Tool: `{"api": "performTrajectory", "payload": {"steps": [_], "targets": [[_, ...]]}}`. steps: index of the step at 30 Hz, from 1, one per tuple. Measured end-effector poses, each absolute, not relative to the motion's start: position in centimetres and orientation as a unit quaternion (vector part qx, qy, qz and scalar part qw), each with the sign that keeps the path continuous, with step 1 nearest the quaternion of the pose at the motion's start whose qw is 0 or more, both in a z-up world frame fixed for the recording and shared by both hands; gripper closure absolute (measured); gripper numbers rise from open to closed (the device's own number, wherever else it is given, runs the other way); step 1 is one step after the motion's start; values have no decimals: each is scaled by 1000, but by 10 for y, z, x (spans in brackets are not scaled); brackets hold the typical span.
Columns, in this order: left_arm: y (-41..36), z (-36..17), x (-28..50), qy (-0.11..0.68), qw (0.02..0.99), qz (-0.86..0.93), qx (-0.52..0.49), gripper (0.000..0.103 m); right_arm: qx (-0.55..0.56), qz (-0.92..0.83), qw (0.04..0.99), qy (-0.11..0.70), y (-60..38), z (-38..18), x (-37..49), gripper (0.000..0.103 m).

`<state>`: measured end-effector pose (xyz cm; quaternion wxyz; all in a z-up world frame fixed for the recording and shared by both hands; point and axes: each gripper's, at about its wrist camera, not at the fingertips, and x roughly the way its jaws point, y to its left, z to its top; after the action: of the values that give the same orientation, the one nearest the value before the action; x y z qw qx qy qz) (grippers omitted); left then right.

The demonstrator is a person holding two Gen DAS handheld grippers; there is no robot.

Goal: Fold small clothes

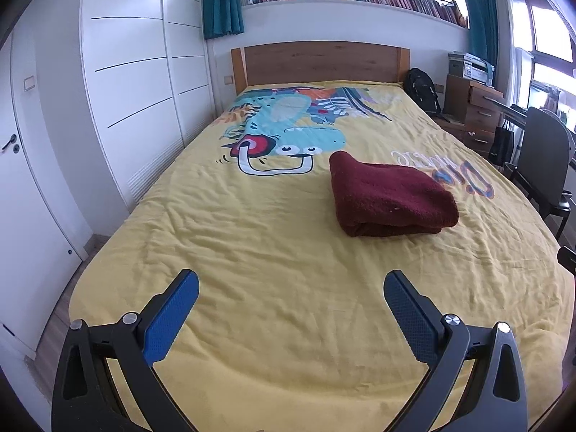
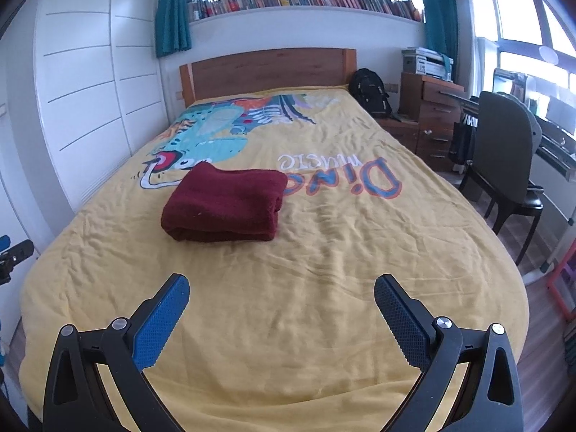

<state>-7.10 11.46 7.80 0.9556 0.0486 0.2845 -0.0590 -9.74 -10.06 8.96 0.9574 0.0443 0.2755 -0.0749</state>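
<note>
A dark red fleece garment (image 1: pixel 390 196) lies folded into a thick rectangle on the yellow dinosaur bedspread (image 1: pixel 252 252). In the right wrist view the same bundle (image 2: pixel 225 203) sits left of centre. My left gripper (image 1: pixel 291 284) hovers over the near part of the bed, well short of the bundle and to its left, jaws wide open and empty. My right gripper (image 2: pixel 282 288) also stands wide open with nothing between its blue pads (image 2: pixel 158 327), short of the bundle and to its right. The left gripper's tip (image 2: pixel 14 252) pokes in at the left edge of the right wrist view.
White wardrobe doors (image 1: pixel 136 82) run along the bed's left side. A wooden headboard (image 1: pixel 320 63) closes the far end. Right of the bed stand a black backpack (image 2: pixel 370 91), a wooden drawer unit (image 2: pixel 432 115) and a dark chair (image 2: pixel 507 165).
</note>
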Motion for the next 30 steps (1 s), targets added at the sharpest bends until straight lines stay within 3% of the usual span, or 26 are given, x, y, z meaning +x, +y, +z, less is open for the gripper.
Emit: {"api": "performTrajectory", "payload": {"steps": [30], "targets": [[106,81,-86,267,960,-59,53,1,46,-100,956,272,-106,82,-114,0]]}}
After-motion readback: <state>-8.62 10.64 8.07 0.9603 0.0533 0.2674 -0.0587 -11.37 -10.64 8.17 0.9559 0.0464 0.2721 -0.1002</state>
